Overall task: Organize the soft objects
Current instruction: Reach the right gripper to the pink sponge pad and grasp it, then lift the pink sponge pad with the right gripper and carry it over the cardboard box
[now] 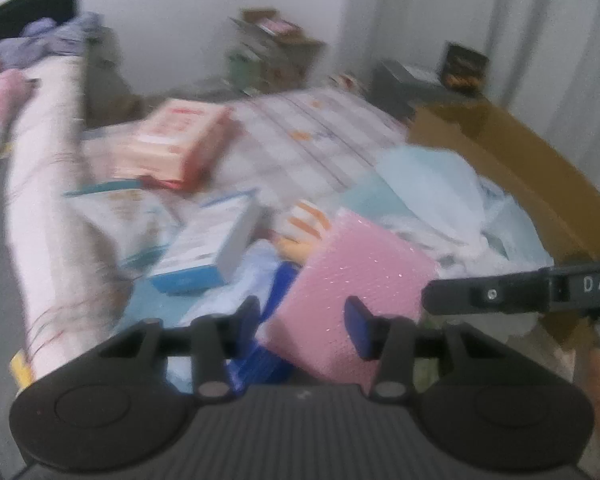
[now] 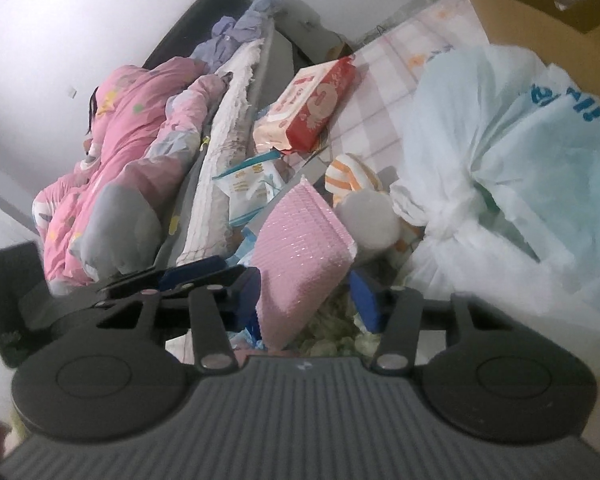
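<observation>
1. Left wrist cam: looks forward and down past its fingers [image 1: 356, 322], close over the bed clutter.
2. Right wrist cam: same setup, rolled, equally close.
3. Shared: pink bubble mailer [image 1: 364, 280] [image 2: 300, 252], red tissue pack [image 1: 180, 140] [image 2: 312, 108].

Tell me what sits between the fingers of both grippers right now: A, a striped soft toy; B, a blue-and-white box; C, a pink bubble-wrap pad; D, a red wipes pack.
C: the pink bubble-wrap pad lies between the fingers of the left gripper and the right gripper.
</observation>
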The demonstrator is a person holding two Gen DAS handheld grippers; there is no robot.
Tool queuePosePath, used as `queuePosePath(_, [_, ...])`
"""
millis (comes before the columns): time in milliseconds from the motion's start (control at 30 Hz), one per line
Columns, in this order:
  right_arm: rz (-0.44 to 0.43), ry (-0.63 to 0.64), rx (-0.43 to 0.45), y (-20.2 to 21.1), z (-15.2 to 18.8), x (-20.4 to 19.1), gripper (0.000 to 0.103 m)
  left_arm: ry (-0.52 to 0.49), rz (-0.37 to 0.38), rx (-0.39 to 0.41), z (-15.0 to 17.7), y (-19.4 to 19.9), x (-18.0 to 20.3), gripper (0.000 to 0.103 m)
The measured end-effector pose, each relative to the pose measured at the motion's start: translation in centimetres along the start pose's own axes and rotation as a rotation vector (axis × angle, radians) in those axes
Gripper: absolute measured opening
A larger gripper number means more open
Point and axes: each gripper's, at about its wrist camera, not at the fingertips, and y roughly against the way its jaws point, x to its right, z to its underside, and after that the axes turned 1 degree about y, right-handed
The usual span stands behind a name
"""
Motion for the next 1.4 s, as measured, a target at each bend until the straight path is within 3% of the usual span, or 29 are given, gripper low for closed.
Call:
queuePosePath(133, [-0.011,-0.04,-0.016,-0.5,-0.3,0.8,0.047,-0.005,0.053,-0.042,-0.9,-1.2,-0.5,0.057])
queuePosePath(333, [-0.018,-0.064,-0.028,-1.2,-0.7,1.5,0.044,0.053,0.159,-0.083,-1.3,-1.6,-1.6,0.055])
queuePosePath(600, [-0.008,-0.076,-0.022,-1.3,-0.8,2.0,0.043,0.045,0.196,-0.116,-0.7,-1.4,-0.2,0.055])
queuePosePath(733, [-0.023,-0.066,-0.019,-1.3,-1.1,1.9,0.043,0.023,0.255,-0.132,-0.2,-0.3,1.3,0.053])
queuePosePath(900, [-0.034,-0.051,-0.028,-1.3,-1.1,1.6,0.043,-0.026,0.211,-0.091,0.4,1.1,3.2,0.056])
queuePosePath(1033, [-0.017,-0.038,-0.018,-0.1,-0.9,1.2,0.045,-0.11,0.055,-0.033,0.5,1.3,4.1,0.068])
queuePosePath(1100, [-0.007,-0.048,-0.017,0.6,-0.6,1.4,0.046,-0.15,0.012,-0.039,0.5,0.6,4.1,0.071])
queuePosePath(1400, [0.004,-0.09,-0.068,-0.8,-0.3,2.3,0.048,-0.069,0.133,-0.148,-0.5,-2.4,1.7,0.079])
